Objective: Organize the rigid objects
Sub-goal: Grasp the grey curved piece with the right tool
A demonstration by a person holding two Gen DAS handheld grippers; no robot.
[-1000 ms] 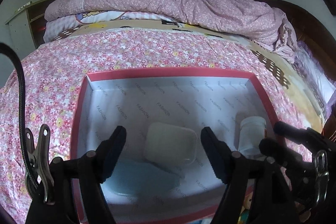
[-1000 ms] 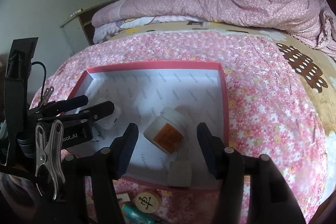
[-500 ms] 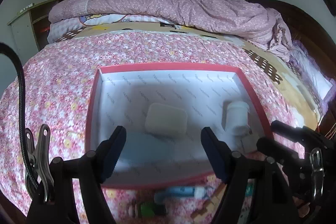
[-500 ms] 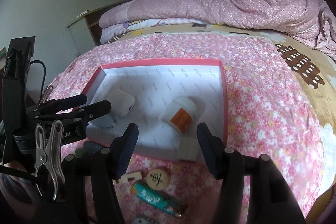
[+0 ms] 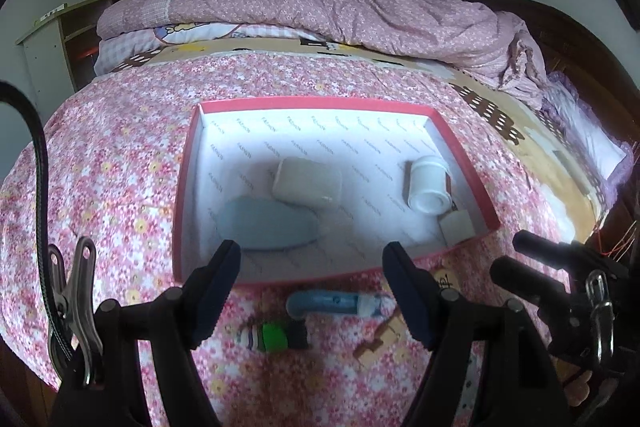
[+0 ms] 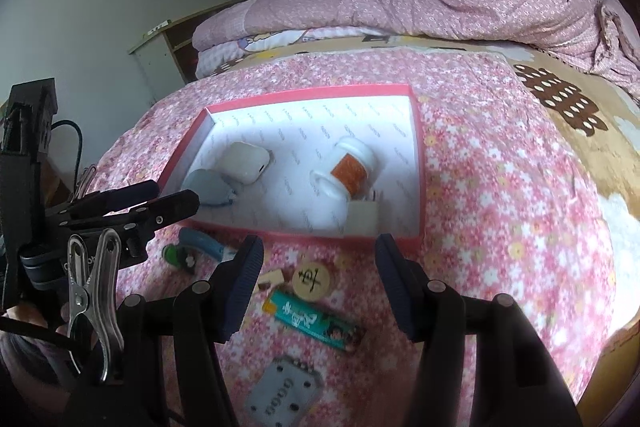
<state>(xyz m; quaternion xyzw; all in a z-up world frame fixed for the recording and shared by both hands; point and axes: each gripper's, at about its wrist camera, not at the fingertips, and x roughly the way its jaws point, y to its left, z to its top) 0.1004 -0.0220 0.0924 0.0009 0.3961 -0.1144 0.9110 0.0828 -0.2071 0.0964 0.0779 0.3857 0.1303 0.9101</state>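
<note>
— What is the left wrist camera showing?
— The left gripper (image 5: 310, 283) is hanging released and empty over the near rim of the red-edged, white-lined shallow box (image 5: 316, 103). A white rounded case (image 5: 307, 183), a pale blue oval object (image 5: 266, 223) and a white plastic bottle (image 5: 427, 182) are lying inside.

— And the right wrist camera?
— The right gripper (image 6: 318, 281) is gaping, holding nothing, above a round wooden chess piece (image 6: 311, 279) and a green wrapped tube (image 6: 312, 319) lying on the pink floral bedspread (image 6: 500, 195), outside the box.

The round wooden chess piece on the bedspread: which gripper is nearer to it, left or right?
Right. The right gripper hangs open just above the round wooden chess piece, which shows between its fingers. The left gripper is also open, off to the piece's left.
</note>
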